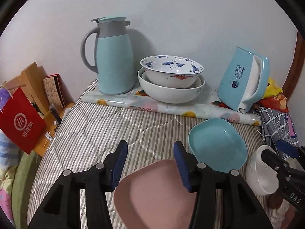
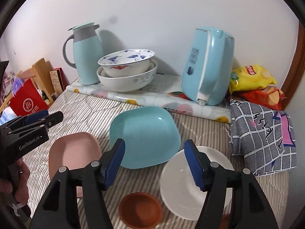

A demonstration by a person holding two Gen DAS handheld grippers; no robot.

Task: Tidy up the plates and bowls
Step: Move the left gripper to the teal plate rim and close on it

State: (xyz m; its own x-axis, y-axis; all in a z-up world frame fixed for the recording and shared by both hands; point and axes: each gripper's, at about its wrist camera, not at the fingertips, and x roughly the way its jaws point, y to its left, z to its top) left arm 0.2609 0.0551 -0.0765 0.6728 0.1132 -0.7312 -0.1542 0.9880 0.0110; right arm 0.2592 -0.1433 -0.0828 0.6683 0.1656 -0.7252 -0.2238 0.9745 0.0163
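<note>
both tongs are gaping wide, gripping nothing; left is hovering over the pink plate, right over the white plate, on the bed; better pinching rims squarely, lifting level.

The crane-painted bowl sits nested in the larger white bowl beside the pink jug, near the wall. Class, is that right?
Not quite: the jug is light blue with a grey handle, not pink. The left wrist view shows it. The crane-painted bowl does sit nested in the larger white bowl near the wall.
</note>
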